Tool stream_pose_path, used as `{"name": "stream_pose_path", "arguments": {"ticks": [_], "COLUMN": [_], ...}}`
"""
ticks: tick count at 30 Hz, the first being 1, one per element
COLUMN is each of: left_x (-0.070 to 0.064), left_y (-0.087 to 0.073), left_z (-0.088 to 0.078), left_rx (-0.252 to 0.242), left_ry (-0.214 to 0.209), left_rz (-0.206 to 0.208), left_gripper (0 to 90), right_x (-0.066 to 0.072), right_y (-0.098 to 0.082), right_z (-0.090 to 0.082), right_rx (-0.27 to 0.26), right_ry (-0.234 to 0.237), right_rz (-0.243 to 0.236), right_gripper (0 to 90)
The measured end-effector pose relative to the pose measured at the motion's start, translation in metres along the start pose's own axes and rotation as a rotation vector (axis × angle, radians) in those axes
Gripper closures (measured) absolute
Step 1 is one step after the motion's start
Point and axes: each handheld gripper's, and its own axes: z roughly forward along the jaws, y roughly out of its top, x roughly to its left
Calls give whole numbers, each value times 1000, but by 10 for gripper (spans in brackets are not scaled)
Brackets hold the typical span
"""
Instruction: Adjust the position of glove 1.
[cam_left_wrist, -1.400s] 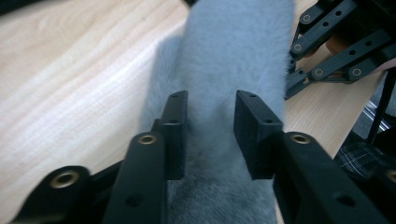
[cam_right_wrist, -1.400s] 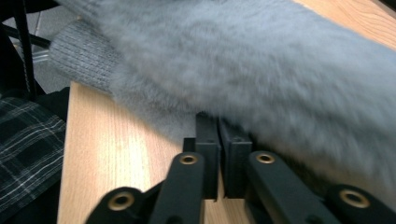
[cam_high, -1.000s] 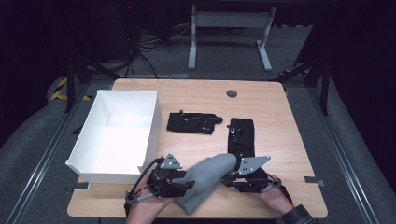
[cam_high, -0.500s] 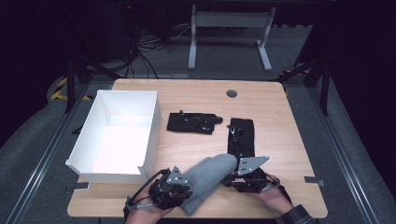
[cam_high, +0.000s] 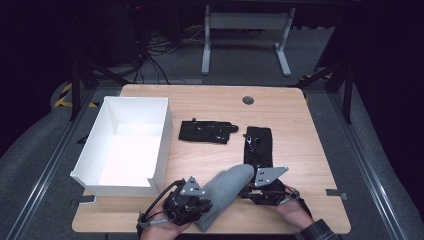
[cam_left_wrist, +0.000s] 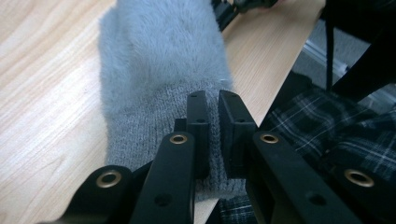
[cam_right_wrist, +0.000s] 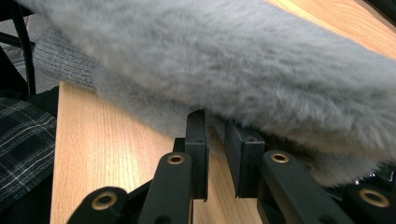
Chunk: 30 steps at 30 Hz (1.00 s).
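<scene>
1. Grey fuzzy mitten (cam_high: 225, 192) sits at the near edge of the table (cam_high: 310, 150), between my two grippers, right of the white box (cam_high: 122, 145).
2. Left gripper (cam_high: 192, 210) has just been closing; its jaws are now pinched on the ribbed cuff (cam_left_wrist: 187, 116).
3. Right gripper (cam_high: 260, 187) is nearly shut on the lower fleecy edge (cam_right_wrist: 205, 116) near the tip. It looks like a grip on fabric, not much bulk.
4. Handling: light, soft and floppy, so it will sag between grips. The fleece is slippery-ish; the cuff knit is the better hold.
5. Long axis runs diagonally, cuff near-left at the table edge, rounded tip far-right toward the black pieces (cam_high: 257, 145).
</scene>
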Motion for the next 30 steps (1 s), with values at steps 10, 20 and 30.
{"name": "stream_pose_path", "arguments": {"ticks": [10,20,30], "left_x": [12,41,43], "left_y": [4,12,5], "left_z": [-8,25,29], "left_rx": [-106,10,31], "left_ry": [9,88,45], "left_rz": [-20,-74,-97], "left_gripper": [813,900,900], "right_x": [-3,-8,-15], "right_y": [-2,-3,9], "right_z": [-1,1,21], "right_rx": [19,45,49], "right_ry": [-25,-81,-120], "right_rz": [13,55,84], "right_gripper": [834,900,900]}}
